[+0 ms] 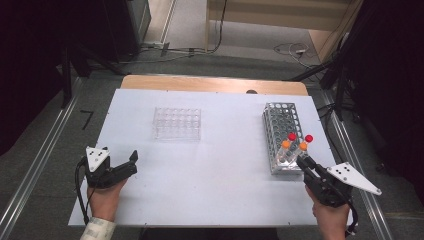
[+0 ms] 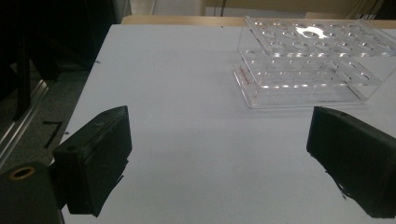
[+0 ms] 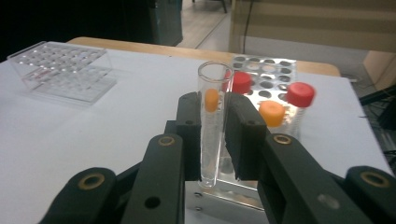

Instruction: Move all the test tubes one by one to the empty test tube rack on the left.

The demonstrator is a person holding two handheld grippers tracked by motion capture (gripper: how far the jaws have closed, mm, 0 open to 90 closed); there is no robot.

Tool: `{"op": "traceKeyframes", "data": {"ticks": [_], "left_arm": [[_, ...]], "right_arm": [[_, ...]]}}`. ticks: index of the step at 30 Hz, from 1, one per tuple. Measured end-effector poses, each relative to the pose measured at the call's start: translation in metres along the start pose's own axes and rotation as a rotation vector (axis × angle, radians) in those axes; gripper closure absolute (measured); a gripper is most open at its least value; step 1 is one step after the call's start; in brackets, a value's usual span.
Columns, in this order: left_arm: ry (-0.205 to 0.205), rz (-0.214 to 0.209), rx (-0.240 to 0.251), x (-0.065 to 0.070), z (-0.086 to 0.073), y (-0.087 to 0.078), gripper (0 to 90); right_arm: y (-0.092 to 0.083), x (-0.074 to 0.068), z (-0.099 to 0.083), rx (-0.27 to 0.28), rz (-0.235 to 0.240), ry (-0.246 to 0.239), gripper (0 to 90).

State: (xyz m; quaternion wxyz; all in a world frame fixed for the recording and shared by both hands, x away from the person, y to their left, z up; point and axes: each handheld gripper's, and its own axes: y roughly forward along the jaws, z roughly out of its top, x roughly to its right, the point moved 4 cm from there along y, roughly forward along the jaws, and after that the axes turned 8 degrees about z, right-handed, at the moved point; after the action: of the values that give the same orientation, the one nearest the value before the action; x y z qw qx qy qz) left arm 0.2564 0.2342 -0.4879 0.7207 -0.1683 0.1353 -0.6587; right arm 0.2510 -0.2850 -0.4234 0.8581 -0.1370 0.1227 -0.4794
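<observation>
The left tool point(image 1: 133, 161) rests low with its jaws spread wide and nothing between them; the right tool point(image 1: 302, 161) has its jaws clamped together, angled forward and leftward.

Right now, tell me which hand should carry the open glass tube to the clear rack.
Right. Its claw is shut on the glass tube; the left claw is open, holding nothing, near the clear rack.

- The tabletop point(image 1: 210, 170) is seen as a smooth, matt white sheet, with a wood edge at its far side.
- The clear rack point(image 1: 177, 123) is seen to be transparent, glossy plastic.
- The metal rack point(image 1: 281, 131) is seen as perforated, silvery metal with a dull sheen.
- The test tube point(image 3: 211, 126) is seen to be clear and glossy.
- The right claw point(image 3: 212, 135) is seen as matt black plastic, with brass-coloured rivets.
</observation>
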Motion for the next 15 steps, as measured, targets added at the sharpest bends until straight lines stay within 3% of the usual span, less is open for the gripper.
{"op": "traceKeyframes", "data": {"ticks": [10,15], "left_arm": [[0.0,-0.034,0.004,0.014,0.007,-0.002,7.3],[0.006,-0.059,0.005,0.021,0.01,-0.002,7.2]], "right_arm": [[0.025,-0.037,0.001,-0.049,0.091,-0.057,73.6],[0.049,-0.058,0.004,-0.06,0.133,-0.074,73.6]]}}
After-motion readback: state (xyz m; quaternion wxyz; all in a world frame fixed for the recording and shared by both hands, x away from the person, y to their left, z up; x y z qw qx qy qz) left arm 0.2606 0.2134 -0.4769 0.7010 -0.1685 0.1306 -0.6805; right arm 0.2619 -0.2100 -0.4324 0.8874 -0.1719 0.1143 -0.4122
